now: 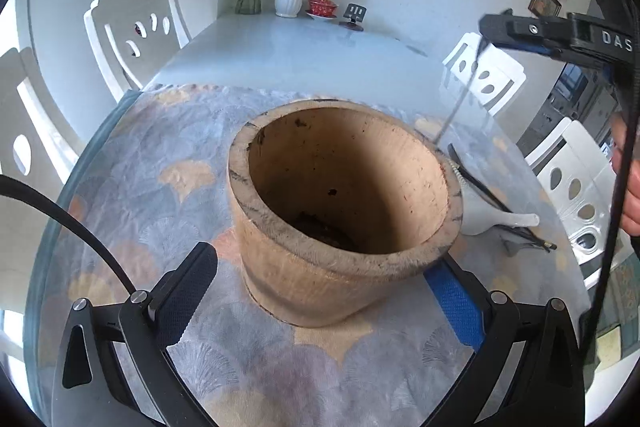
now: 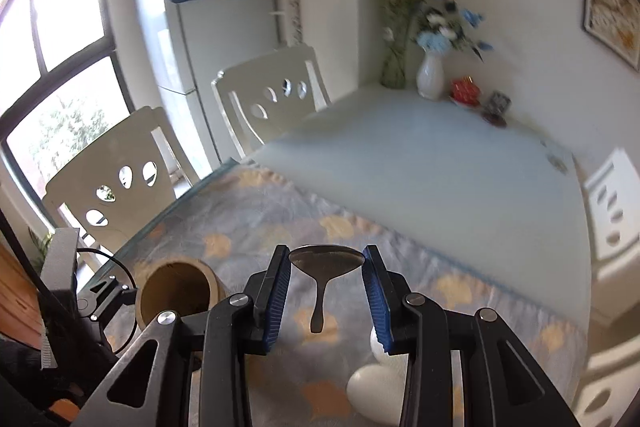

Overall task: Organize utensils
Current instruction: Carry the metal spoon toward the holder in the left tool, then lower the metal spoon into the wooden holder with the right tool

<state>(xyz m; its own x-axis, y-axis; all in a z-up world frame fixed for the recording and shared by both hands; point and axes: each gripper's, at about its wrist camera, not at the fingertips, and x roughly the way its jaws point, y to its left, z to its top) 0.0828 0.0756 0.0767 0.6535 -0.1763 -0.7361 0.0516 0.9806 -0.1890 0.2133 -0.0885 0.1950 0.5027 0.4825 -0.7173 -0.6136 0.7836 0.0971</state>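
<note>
The right gripper (image 2: 326,267) is clamped on a metal spoon (image 2: 326,261) by its bowl, handle hanging, with the wooden holder (image 2: 176,291) down to its left. The left gripper (image 1: 320,291) straddles that holder (image 1: 344,203), jaws seemingly not pressing it; a white spoon (image 1: 492,219) and black chopsticks (image 1: 484,191) lie beyond its right finger.

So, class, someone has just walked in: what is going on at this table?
A person with a gripper in each hand is sorting utensils. The right gripper holds a metal spoon by its bowl, handle hanging down, lifted off the table. The left gripper stands open around the wooden holder, which looks empty of utensils. A white spoon and dark chopsticks lie on the tablecloth beside it.
</note>
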